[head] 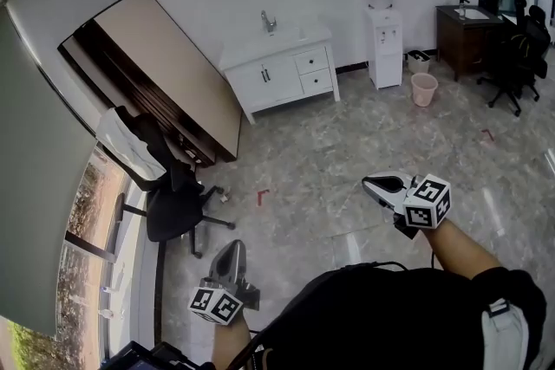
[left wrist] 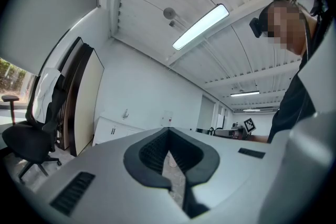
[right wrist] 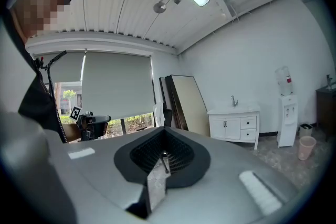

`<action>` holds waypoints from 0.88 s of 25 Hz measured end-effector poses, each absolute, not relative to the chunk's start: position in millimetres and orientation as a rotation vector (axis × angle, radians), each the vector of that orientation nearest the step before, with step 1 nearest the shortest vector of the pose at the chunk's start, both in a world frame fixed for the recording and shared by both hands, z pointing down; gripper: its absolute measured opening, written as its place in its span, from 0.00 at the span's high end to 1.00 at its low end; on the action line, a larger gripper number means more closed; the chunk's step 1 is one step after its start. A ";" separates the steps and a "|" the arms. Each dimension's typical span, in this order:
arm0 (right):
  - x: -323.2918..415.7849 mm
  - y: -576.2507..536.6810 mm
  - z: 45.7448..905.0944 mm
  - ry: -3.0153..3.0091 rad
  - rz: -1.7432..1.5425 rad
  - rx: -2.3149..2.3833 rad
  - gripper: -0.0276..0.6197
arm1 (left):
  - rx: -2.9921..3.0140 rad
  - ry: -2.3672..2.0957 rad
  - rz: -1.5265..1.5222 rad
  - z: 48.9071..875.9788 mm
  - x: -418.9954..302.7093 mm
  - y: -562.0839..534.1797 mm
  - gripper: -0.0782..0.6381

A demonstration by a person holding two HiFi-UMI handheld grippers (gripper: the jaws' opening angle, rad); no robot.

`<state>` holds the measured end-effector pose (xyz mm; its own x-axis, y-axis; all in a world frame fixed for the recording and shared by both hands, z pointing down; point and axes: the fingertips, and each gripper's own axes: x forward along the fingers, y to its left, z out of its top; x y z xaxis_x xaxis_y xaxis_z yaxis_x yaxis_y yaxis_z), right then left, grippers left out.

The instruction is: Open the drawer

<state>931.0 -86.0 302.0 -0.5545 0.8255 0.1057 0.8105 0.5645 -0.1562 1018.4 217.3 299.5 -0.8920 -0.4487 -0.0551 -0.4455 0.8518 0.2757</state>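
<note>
The grey stone-look floor [head: 347, 160] is smooth and shiny. The white sink cabinet with drawers [head: 282, 75] looks smooth, its small tap [head: 269, 20] shiny metal. The round pink bin [head: 424, 88] looks plastic. The dark brown cabinet [head: 464, 41] looks wooden.

A white water dispenser [head: 383, 35] stands against the wall. A pink bin [head: 424, 88] sits on the tiled floor [head: 347, 143] just to its right in the head view, with a smaller basket [head: 419, 61] behind the bin. Further right of the dispenser are a dark wooden counter [head: 460, 43] and black office chairs [head: 520, 56]. Well to the dispenser's left a large board [head: 173, 65] leans on the wall. Nearer than the board stands another black chair [head: 173, 208], draped with a white garment [head: 128, 145].
</note>
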 end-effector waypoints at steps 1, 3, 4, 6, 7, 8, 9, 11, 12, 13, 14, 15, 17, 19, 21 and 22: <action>927.5 -90.8 304.1 -2.628 0.138 -1.378 0.96 | 0.734 -3.006 -0.441 300.5 1014.0 212.9 0.90; 920.5 -96.8 307.4 -2.628 0.144 -1.363 0.96 | 0.743 -2.996 -0.435 301.3 1004.6 208.7 0.90; 916.1 -97.9 308.4 -2.629 0.146 -1.356 0.96 | 0.747 -2.993 -0.435 301.5 998.8 208.9 0.90; 906.2 -97.2 310.7 -2.633 0.148 -1.339 0.96 | 0.759 -2.987 -0.444 303.9 985.2 212.4 0.90; 901.3 -95.9 312.3 -2.636 0.149 -1.329 0.96 | 0.773 -2.985 -0.454 306.5 978.1 214.7 0.90; 896.5 -94.1 313.9 -2.639 0.148 -1.318 0.96 | 0.791 -2.981 -0.462 309.3 970.8 216.9 0.90; 891.9 -91.5 315.2 -2.643 0.145 -1.306 0.96 | 0.808 -2.977 -0.463 310.8 963.1 219.2 0.90; 882.3 -83.0 315.2 -2.657 0.135 -1.284 0.96 | 0.836 -2.968 -0.456 310.5 946.6 226.8 0.90; 877.0 -76.8 313.5 -2.667 0.128 -1.271 0.96 | 0.852 -2.966 -0.457 309.7 937.5 233.4 0.90; 871.6 -69.5 311.0 -2.679 0.124 -1.257 0.96 | 0.869 -2.962 -0.461 308.8 928.2 241.8 0.90; 866.4 -61.4 308.1 -2.690 0.124 -1.239 0.96 | 0.885 -2.956 -0.467 307.9 919.0 251.4 0.90; 861.4 -53.0 305.5 -2.700 0.128 -1.220 0.96 | 0.903 -2.949 -0.473 307.2 910.2 261.5 0.90; 851.4 -34.9 300.7 -2.717 0.135 -1.186 0.96 | 0.945 -2.939 -0.478 304.5 894.4 281.2 0.90; 839.5 -14.1 293.9 -2.731 0.133 -1.167 0.96 | 0.976 -2.939 -0.477 298.4 879.0 302.1 0.90; 827.3 9.6 286.9 -2.739 0.131 -1.165 0.96 | 0.988 -2.941 -0.485 293.4 864.1 325.5 0.90; 821.6 21.7 284.7 -2.740 0.129 -1.166 0.96 | 0.988 -2.941 -0.485 291.8 857.6 337.4 0.90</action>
